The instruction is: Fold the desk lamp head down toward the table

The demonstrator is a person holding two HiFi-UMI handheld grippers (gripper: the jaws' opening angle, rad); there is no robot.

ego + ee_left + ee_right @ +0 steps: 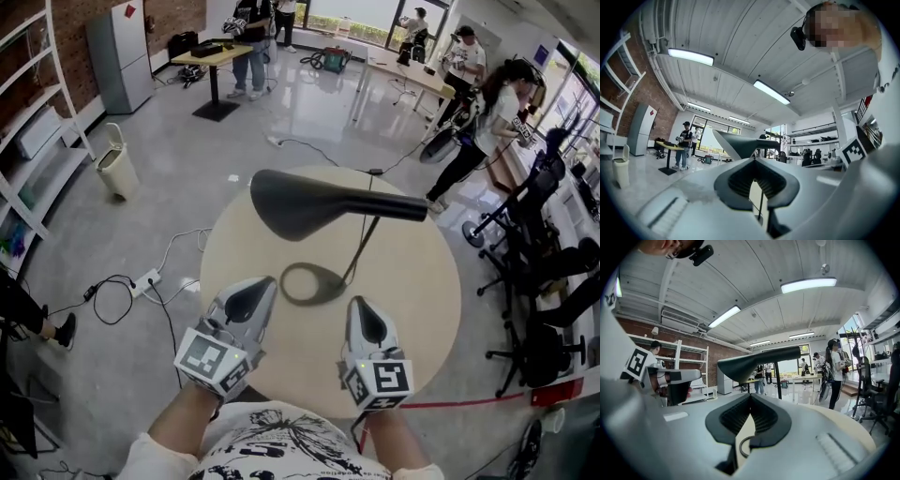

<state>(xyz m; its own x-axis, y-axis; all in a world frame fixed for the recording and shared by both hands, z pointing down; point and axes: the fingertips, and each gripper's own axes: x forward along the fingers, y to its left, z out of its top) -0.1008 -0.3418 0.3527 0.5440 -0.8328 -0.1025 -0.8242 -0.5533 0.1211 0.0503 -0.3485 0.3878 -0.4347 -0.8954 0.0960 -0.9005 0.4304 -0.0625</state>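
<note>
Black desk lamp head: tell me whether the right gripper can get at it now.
Probably yes: the black desk lamp head hangs above and ahead of the right gripper, with only open air between them. The gripper's jaws are together and empty.

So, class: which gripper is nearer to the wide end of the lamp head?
Left. The left gripper sits just short of the lamp head's wide end, lower down. The right gripper is off toward its narrow end, right of the stem.
</note>
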